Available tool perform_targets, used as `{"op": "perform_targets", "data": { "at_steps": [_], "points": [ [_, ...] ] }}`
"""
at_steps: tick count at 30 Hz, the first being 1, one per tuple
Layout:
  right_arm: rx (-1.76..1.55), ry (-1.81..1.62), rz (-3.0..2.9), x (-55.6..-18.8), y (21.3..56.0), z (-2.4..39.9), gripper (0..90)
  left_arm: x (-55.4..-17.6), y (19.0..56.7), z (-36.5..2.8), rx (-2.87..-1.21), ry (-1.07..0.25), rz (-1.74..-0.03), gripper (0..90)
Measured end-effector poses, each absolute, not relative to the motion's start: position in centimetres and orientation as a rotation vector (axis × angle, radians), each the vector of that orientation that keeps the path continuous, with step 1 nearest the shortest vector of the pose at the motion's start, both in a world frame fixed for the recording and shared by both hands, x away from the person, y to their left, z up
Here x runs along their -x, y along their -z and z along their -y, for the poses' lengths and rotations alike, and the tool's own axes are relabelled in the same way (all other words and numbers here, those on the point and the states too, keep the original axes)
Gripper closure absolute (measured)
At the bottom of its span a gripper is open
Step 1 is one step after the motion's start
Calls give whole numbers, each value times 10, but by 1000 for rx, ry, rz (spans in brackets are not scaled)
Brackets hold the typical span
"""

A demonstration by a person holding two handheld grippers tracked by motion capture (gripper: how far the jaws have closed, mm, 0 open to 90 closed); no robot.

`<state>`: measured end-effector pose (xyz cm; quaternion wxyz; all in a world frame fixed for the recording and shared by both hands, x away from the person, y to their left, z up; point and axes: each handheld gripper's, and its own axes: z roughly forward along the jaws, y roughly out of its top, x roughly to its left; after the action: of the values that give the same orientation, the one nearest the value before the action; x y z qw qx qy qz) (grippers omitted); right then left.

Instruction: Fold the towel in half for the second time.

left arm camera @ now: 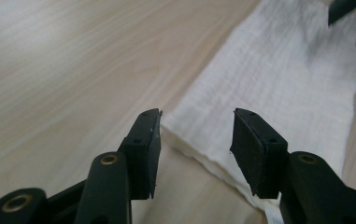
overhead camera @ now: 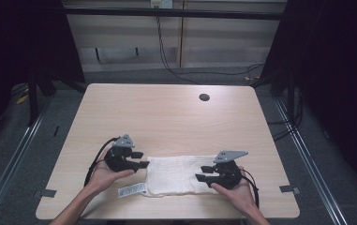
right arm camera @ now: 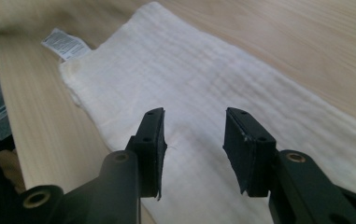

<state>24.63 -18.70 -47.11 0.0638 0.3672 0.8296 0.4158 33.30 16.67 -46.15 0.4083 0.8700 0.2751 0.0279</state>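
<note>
Now both grippers stand with their jaws spread and nothing between the pads. A folded white cloth lies flat on the wooden table, stretched between the two tools. The left gripper points at the cloth's left end, its tips just at the edge, with that folded edge passing under the gap. The right gripper hovers over the cloth's right end, fabric below both pads. A small printed label sticks out from the cloth's near corner, nearer the left gripper.
</note>
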Motion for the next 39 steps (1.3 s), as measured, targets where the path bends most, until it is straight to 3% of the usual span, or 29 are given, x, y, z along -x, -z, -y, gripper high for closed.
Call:
{"op": "perform_targets", "data": {
  "at_steps": [5,7,15,19,29,39],
  "points": [
    [-1048,-1201,-2576,-251,467,159,586,-354,457,-167,-2172,-110,-737,524],
    [-1030,-1212,-2599,-254,465,148,588,-358,456,-168,-2142,-101,-742,570],
    [-895,-1283,-2681,-253,466,103,679,-357,466,-167,-2156,-70,-720,552],
    [-832,-1283,-2727,-253,467,82,775,-358,471,-168,-2169,-54,-731,529],
    [-703,-1284,-2814,-252,485,44,799,-356,482,-170,-2198,-56,-775,508],
    [-637,-1268,-2841,-251,495,37,718,-357,481,-169,-2187,-56,-780,469]
  ]
}}
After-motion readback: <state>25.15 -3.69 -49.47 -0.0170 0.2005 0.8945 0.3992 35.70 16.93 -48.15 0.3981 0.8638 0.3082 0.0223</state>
